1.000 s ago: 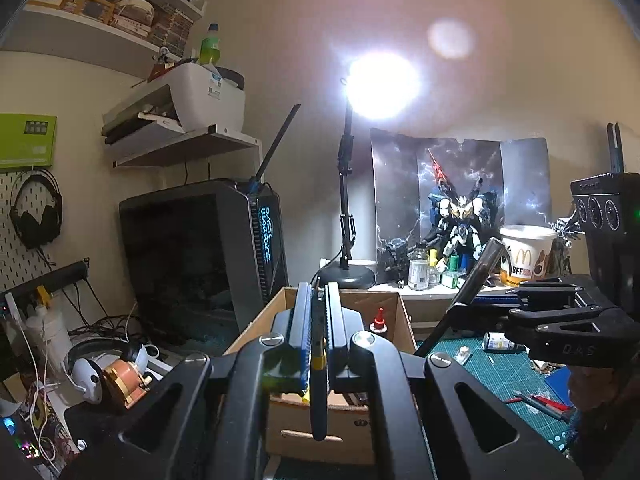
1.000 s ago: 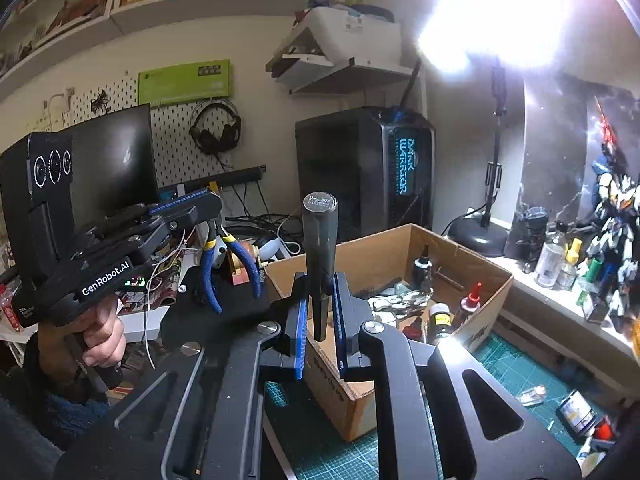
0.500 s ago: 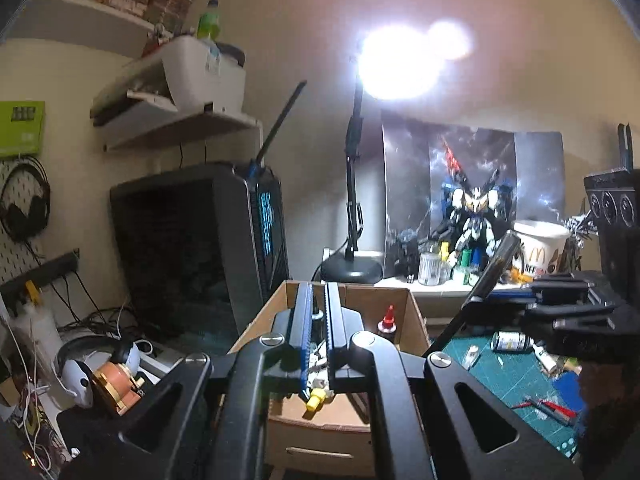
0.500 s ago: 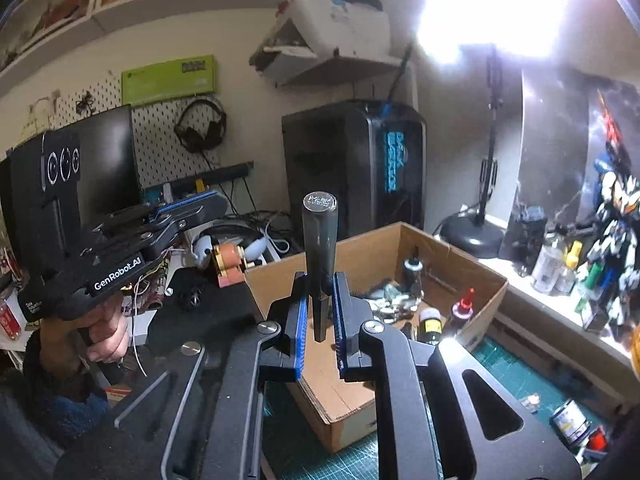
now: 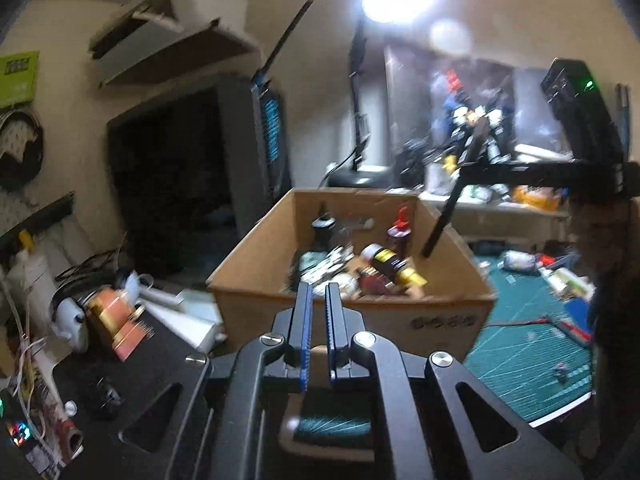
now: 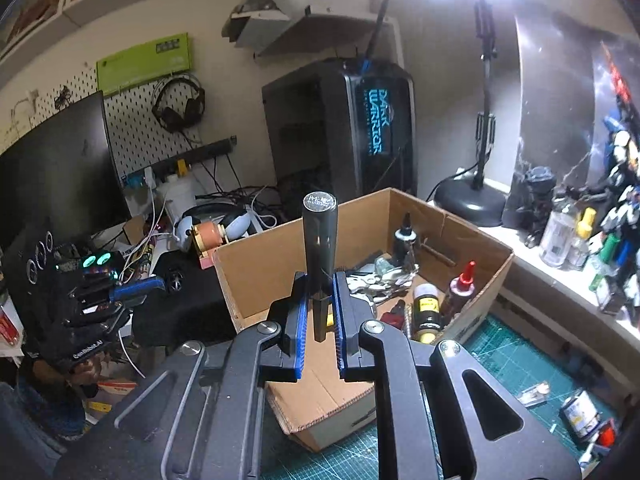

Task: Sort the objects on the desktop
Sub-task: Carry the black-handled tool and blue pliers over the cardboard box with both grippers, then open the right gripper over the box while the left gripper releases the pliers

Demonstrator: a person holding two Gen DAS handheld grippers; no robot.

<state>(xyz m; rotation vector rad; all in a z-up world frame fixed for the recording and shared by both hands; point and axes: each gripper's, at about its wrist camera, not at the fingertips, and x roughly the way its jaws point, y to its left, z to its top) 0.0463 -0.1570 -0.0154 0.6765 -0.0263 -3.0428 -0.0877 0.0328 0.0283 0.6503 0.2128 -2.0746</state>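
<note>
An open cardboard box (image 5: 256,268) holds bottles and small tools. My left gripper (image 5: 317,290) hovers at its near wall, fingers a narrow gap apart with nothing between them; this view is motion-blurred. In the right wrist view the left gripper (image 6: 136,286) sits low at the left, held by a hand. My right gripper (image 6: 320,280) is shut on a black tool handle (image 6: 319,236) that stands upright above the box (image 6: 256,276). From the left wrist view, that handle (image 5: 448,216) slants down over the box's right side under the right gripper (image 5: 472,168). I cannot pick out the blue-handled pliers.
A black PC tower (image 6: 340,128) stands behind the box and a desk lamp base (image 6: 468,200) beside it. Bottles and a model figure (image 6: 616,184) line the right ledge. A green cutting mat (image 6: 512,364) lies at the right, and a headset (image 6: 232,220) and cables at the left.
The left gripper let go of the blue-handled pliers, which dropped toward the box, then tilted down at the box. The right gripper keeps its hold on the black handle.
</note>
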